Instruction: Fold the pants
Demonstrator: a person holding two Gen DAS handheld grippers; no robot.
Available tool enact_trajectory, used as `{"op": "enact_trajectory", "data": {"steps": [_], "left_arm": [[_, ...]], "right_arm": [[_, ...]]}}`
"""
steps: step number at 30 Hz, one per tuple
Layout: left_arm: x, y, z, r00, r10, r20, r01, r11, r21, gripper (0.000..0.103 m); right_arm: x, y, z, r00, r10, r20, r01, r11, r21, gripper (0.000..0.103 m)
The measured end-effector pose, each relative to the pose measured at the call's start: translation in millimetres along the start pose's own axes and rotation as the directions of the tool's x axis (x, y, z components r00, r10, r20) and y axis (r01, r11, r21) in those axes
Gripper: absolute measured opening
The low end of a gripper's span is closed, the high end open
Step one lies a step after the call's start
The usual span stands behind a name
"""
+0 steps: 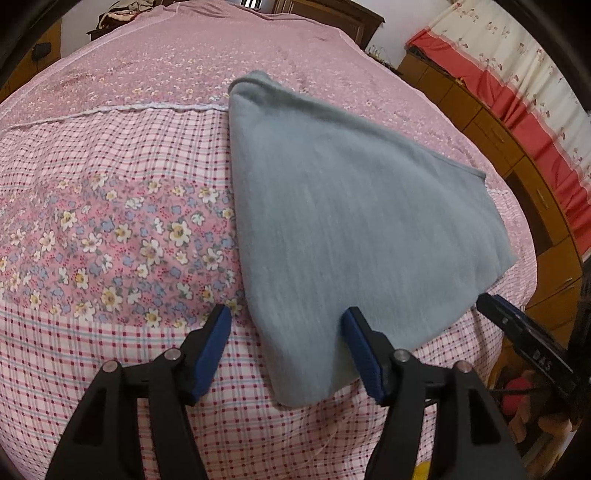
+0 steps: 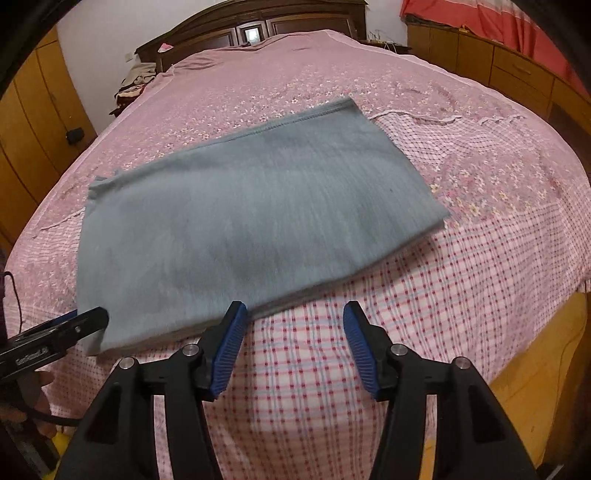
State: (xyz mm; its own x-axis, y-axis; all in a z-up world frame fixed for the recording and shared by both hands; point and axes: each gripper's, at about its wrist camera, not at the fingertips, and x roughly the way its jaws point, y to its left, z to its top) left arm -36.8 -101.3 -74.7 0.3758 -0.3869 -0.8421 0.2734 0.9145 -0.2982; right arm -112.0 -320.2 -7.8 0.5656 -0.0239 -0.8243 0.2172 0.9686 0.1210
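The grey-blue pants (image 1: pixel 332 229) lie folded into a flat rectangle on the pink bed; they also show in the right wrist view (image 2: pixel 240 221). My left gripper (image 1: pixel 286 321) is open and empty, its jaws wide apart over the near corner of the pants. My right gripper (image 2: pixel 295 317) is open and empty, just in front of the pants' near edge. The right gripper's tip shows at the right of the left wrist view (image 1: pixel 491 302). The left gripper's tip shows at the left of the right wrist view (image 2: pixel 92 317).
The bed has a pink floral and checked sheet (image 1: pixel 110 221). A dark wooden headboard (image 2: pixel 258 26) stands at the far end. Wooden cabinets (image 1: pixel 517 155) and a red curtain (image 1: pixel 535 92) run along one side. Clothes (image 2: pixel 136 79) lie at the bed's far corner.
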Motion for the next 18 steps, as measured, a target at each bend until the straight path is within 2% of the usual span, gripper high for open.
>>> {"op": "enact_trajectory", "data": {"steps": [10, 16, 18], "left_arm": [[-2.8, -0.5, -1.1, 1.0, -0.009, 0.02, 0.009, 1.0, -0.011, 0.063], [-10.3, 4.9, -2.1, 0.999, -0.027, 0.032, 0.028, 0.999, -0.037, 0.046], [-12.3, 6.4, -2.2, 0.998, -0.052, 0.037, 0.054, 0.998, -0.045, 0.031]], "right_arm": [[-26.0, 11.9, -3.8, 0.999, 0.016, 0.037, -0.016, 1.0, -0.019, 0.056], [-23.8, 17.1, -5.8, 0.999, 0.025, 0.026, -0.024, 0.999, -0.025, 0.056], [-22.9, 17.9, -7.4, 0.999, 0.027, 0.022, -0.026, 0.999, -0.027, 0.056]]}}
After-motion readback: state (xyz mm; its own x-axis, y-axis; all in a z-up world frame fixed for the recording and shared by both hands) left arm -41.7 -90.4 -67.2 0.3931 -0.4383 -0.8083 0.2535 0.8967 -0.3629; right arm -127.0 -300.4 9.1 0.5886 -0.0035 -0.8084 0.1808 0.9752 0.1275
